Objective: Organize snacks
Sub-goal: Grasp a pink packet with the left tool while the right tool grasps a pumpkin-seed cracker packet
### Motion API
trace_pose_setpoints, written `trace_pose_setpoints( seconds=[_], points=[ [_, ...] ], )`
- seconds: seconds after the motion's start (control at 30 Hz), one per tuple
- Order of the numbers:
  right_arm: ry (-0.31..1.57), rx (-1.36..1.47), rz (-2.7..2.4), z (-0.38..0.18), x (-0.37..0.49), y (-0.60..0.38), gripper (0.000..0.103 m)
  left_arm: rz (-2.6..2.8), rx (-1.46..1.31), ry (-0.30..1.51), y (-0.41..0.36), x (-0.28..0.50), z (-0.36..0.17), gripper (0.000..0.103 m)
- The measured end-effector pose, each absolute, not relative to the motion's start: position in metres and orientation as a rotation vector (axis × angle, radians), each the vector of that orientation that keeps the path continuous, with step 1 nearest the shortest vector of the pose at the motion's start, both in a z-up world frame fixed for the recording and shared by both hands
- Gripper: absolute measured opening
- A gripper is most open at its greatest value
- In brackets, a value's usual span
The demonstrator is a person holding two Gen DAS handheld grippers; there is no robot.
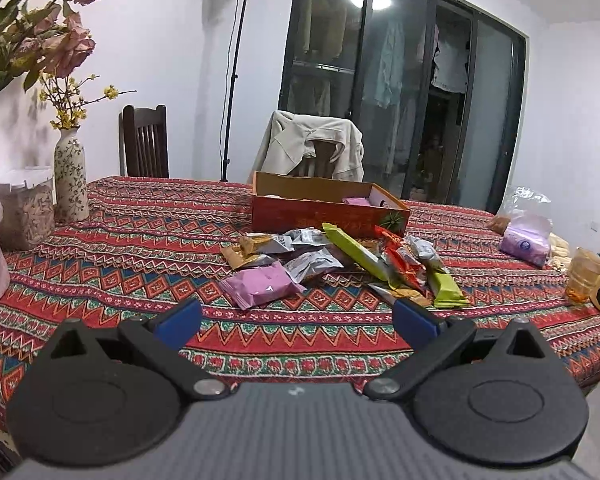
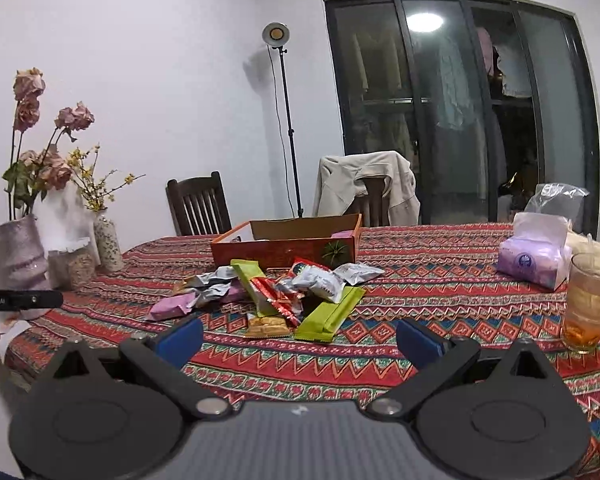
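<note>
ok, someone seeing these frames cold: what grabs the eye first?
Probably the loud red zigzag tablecloth, then the heap of snack packets at mid-table, lime-green bars and a pink packet standing out. Just behind the heap sits an open orange box, with a pink packet already inside. Both the left gripper and right gripper are open and empty, short of the pile.

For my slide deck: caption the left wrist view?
Open left gripper faces scattered snack packets before a red cardboard box on a patterned tablecloth.
</note>
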State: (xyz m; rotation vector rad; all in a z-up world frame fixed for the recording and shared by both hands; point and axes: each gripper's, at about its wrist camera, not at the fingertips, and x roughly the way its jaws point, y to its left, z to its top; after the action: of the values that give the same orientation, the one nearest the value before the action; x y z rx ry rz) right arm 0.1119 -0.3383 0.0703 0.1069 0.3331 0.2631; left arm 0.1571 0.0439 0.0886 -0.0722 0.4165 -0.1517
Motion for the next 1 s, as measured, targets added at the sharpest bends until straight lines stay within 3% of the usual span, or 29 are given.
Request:
trace_pose_setpoints(
  seconds=[0.53,0.73,0.8,0.87,1.0],
  points=[
    [0.428,-0.001,0.261,0.053,0.23,-0.287,0.101,-0.249,0.229,0.497,0.043,0.297,0.036,0.103],
    [0.514,-0.024,0.337,0.031,0.302,-0.25,0.085,-0.362,0.226,0.575,0.052,0.373,0.018,0.103],
    [0.546,-0.033,0.36,0.022,0.322,-0.238,0.073,-0.424,0.191,0.601,0.058,0.391,0.014,0.098],
    [0.578,-0.047,0.385,0.013,0.338,-0.225,0.069,-0.466,0.179,0.633,0.06,0.404,0.01,0.085],
    [0.619,-0.106,0.371,-0.003,0.36,-0.204,0.068,-0.529,0.181,0.641,0.062,0.412,0.004,0.081]
  ],
)
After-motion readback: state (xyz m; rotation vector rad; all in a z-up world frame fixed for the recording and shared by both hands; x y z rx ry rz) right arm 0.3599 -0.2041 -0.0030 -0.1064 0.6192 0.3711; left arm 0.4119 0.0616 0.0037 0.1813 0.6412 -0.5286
